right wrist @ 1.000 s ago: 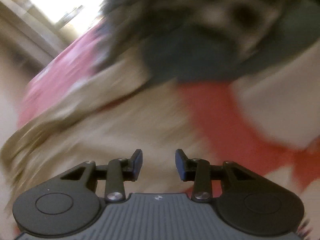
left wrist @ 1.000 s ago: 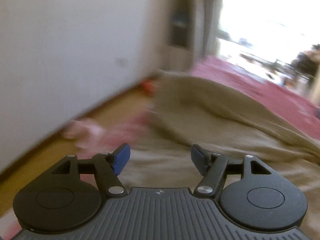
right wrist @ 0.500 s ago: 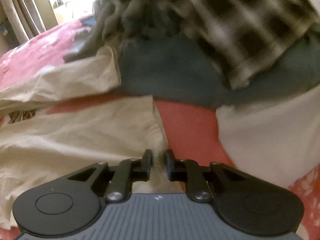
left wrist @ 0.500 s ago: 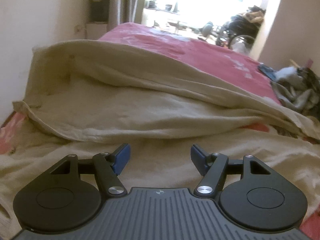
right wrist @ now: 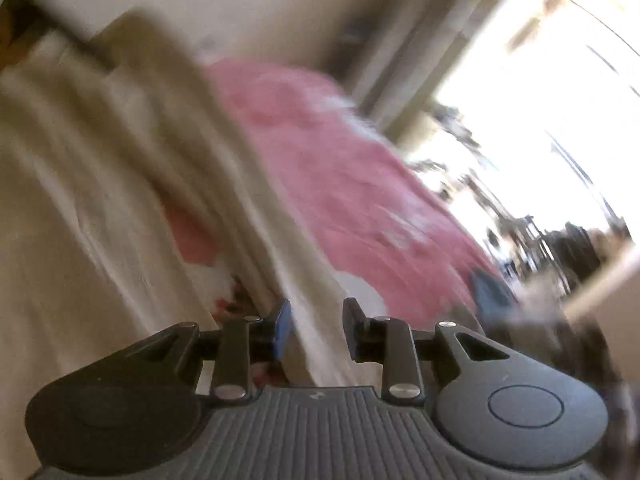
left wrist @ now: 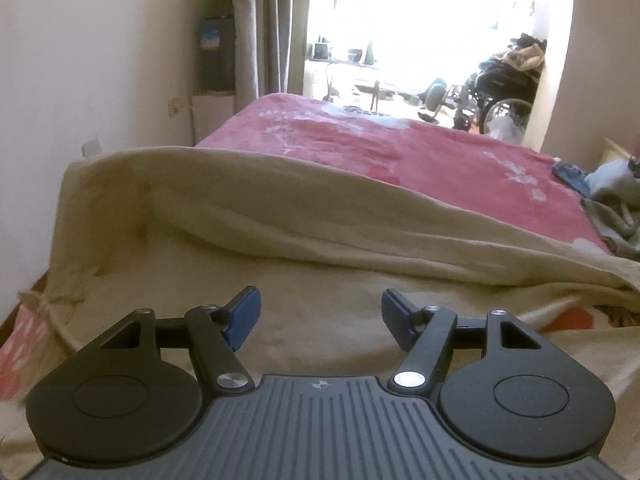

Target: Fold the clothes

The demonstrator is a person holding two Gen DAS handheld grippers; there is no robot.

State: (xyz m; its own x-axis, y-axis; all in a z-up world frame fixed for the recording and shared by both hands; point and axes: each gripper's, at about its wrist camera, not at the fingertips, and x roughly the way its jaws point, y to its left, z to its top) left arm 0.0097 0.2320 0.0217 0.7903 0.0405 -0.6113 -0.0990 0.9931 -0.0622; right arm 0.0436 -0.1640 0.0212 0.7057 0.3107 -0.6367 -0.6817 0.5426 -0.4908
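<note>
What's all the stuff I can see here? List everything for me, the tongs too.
Beige garment: one, tan, spread over the near part of the bed, its far half raised in a fold.
Bedspread: one, pink-red with pale flower print, covering the bed.
Clothes pile: several pieces, blue and grey, at the bed's right edge.
Curtain: one, grey-brown, left of the bright doorway.
Wheelchair: one, dark, in the sunlit room beyond the bed.
Tall box: one, dark with a blue label, against the wall.
Left tongs: one, black with blue pads, wide open above the garment.
Right tongs: one, black with blue pads, open, a fold of beige cloth in the gap; view blurred.
</note>
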